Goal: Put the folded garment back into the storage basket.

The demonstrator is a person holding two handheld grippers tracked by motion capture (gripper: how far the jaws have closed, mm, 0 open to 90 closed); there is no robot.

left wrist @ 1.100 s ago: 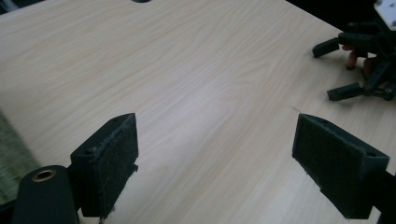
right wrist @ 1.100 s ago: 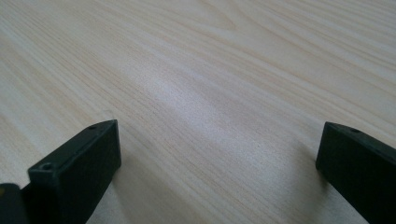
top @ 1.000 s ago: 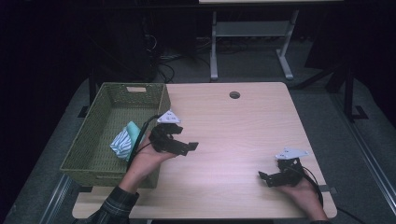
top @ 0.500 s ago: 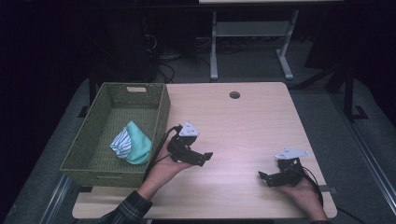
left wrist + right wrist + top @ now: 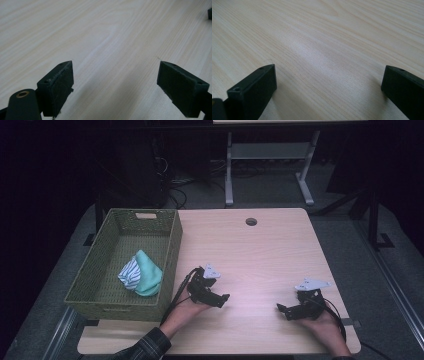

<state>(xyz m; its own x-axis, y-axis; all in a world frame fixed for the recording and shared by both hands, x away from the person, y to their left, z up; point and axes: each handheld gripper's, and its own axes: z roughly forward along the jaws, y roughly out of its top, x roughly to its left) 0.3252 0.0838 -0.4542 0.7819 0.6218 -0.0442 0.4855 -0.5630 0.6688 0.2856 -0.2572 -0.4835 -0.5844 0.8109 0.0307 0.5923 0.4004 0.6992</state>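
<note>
**Both grippers empty on the counter, cloth bundle in the basket**

Nearest to me, my right gripper (image 5: pixel 283 309) sat low over the counter (image 5: pixel 270 255) with its fingers (image 5: pixel 254 87) spread wide and nothing between them; beneath them lay bare pale wood with a fine straight grain and a soft sheen. My left gripper (image 5: pixel 223 299) was likewise released, its dark, blocky fingers (image 5: pixel 58 85) well apart, their inner faces matte and slightly scuffed, with a few pale fibres clinging to one edge. Ahead of those fingers there was just the same smooth laminate.

Behind and to the outer side of the left fingers, well apart from them, stood the green woven basket (image 5: pixel 170 255), rectangular, with sloping open-weave walls and a handle slot in its far end. Inside it, toward the wall nearest the left gripper, lay the cloth bundle (image 5: pixel 141 274): a soft rumpled heap, part plain mint green, part blue-and-white stripe. It rested on the basket floor, touching neither gripper.

I judged the step in hand to be parking the grippers after the drop. To do it well, I would have kept both sets of fingers open and level, clear of the basket wall, since the weave could snag a fingertip. I would also have kept the trailing cable (image 5: pixel 181 290) off the rim.

Beyond everything, past the far edge of the counter with its round cable hole (image 5: pixel 251 221), stood a grey metal frame (image 5: pixel 270 157) in the dark.
</note>
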